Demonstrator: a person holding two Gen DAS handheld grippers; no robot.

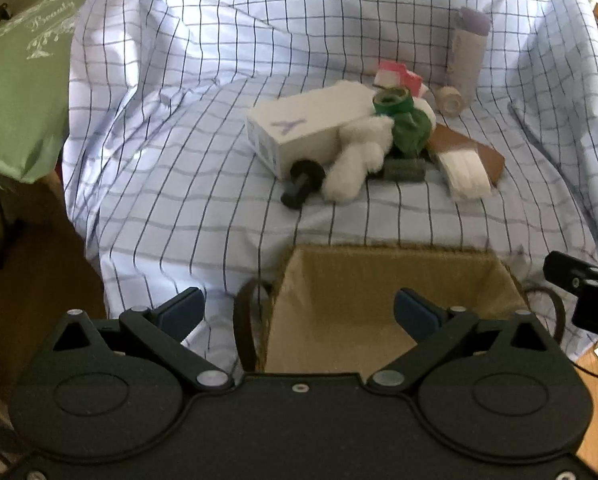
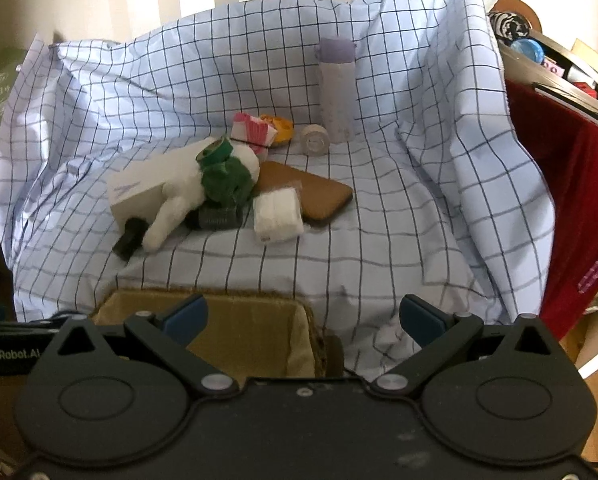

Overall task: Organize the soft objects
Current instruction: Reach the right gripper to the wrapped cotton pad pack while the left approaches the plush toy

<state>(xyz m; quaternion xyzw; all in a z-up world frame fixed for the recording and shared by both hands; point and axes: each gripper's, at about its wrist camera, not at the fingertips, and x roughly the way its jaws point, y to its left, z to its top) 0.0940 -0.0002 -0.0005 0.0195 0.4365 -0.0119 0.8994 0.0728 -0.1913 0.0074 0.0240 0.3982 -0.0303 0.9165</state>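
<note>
Both the left gripper (image 1: 299, 312) and right gripper (image 2: 303, 318) are gaping wide and empty at lower frame, hovering over the basket (image 1: 379, 280) below the centre-frame plush toy (image 1: 359, 156).

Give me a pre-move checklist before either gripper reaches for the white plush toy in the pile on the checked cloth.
1. Left gripper open, nothing held: ok.
2. Right gripper open, nothing held: ok.
3. Lined woven basket shows no contents in its visible part: ok.
4. White plush toy free to lift: not ok; it leans on the white cardboard box, with green fabric lying over it.
5. Path from basket to pile over the checked cloth unobstructed: ok.
6. Plush's underside snagged: cannot tell.
</note>
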